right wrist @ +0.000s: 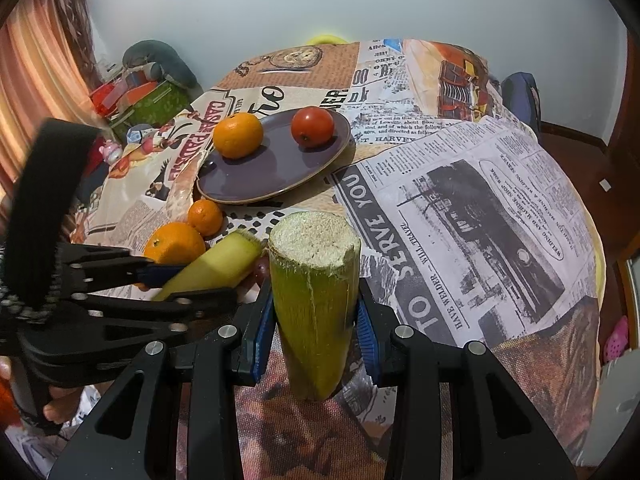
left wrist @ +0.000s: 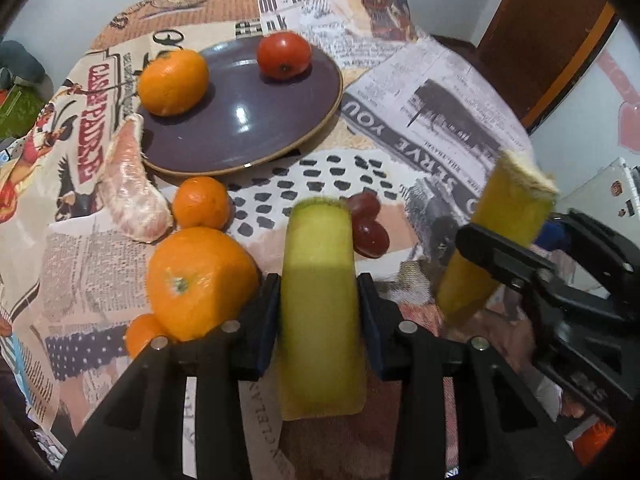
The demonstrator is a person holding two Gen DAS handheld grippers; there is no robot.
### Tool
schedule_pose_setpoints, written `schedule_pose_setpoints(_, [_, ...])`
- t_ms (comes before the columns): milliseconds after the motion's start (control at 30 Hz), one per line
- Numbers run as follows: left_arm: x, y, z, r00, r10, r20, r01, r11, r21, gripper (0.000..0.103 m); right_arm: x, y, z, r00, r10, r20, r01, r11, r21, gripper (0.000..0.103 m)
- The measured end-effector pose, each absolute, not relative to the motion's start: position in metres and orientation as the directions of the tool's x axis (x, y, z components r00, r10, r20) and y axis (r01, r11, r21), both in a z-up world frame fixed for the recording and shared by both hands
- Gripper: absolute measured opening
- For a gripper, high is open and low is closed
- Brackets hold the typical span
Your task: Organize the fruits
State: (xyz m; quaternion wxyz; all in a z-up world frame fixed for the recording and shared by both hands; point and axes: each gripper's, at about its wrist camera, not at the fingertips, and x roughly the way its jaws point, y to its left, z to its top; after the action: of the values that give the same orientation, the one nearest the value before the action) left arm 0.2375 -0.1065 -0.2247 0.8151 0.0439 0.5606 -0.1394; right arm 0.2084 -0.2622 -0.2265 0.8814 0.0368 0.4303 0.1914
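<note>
Sugarcane fills both my tongs: my left gripper [left wrist: 319, 300] pinches one sugarcane piece [left wrist: 320, 304] mid-length, my right gripper [right wrist: 316, 320] clamps a second cane piece [right wrist: 316, 304] upright, both over the near tablecloth [right wrist: 480, 208]. I judge them stiff, heavy, waxy-skinned, so mid-shaft grips suit. Farther left lie oranges [left wrist: 200, 280], grapes [left wrist: 368, 220], then the purple plate [left wrist: 248, 128].

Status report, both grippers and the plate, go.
Left gripper shut on sugarcane piece. Right gripper shut on second sugarcane piece. Purple plate holds orange and tomato.
</note>
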Motion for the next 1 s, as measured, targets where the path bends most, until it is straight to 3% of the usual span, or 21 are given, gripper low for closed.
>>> schedule_pose_setpoints(267, [0.219,-0.090,-0.220,0.282,-0.210,-0.936,0.281,0.951,-0.128,0.038,0.207,-0.261,-0.226,0.554,0.363,-0.750,-0.308,0.926,0.220,0.034])
schedule_pose_setpoints(500, [0.196,-0.089,-0.238,0.223,-0.159,-0.962,0.341,0.937,-0.076,0.038,0.207,-0.257,-0.226,0.553,0.354,-0.755,-0.314,0.927,0.204,0.034])
schedule_pose_setpoints(633, [0.206,-0.095,-0.240,0.208,-0.163,-0.964,0.340,0.937,-0.085,0.049,0.207,-0.256,-0.226,0.555,0.348,-0.756,-0.311,0.929,0.200,0.034])
schedule_pose_setpoints(767, [0.218,-0.101,-0.245,0.210,-0.174,-0.962,0.332,0.938,-0.097,0.049,0.206,-0.258,-0.226,0.555,0.352,-0.754,-0.308,0.928,0.207,0.034])
schedule_pose_setpoints(867, [0.222,-0.104,-0.245,0.249,-0.150,-0.957,0.329,0.942,-0.062,0.037,0.206,-0.259,-0.226,0.553,0.354,-0.754,-0.308,0.928,0.210,0.034])
schedule_pose_setpoints(1000, [0.222,-0.101,-0.241,0.265,-0.159,-0.951,0.315,0.946,-0.071,0.036,0.206,-0.258,-0.225,0.555,0.350,-0.755,-0.310,0.929,0.203,0.034])
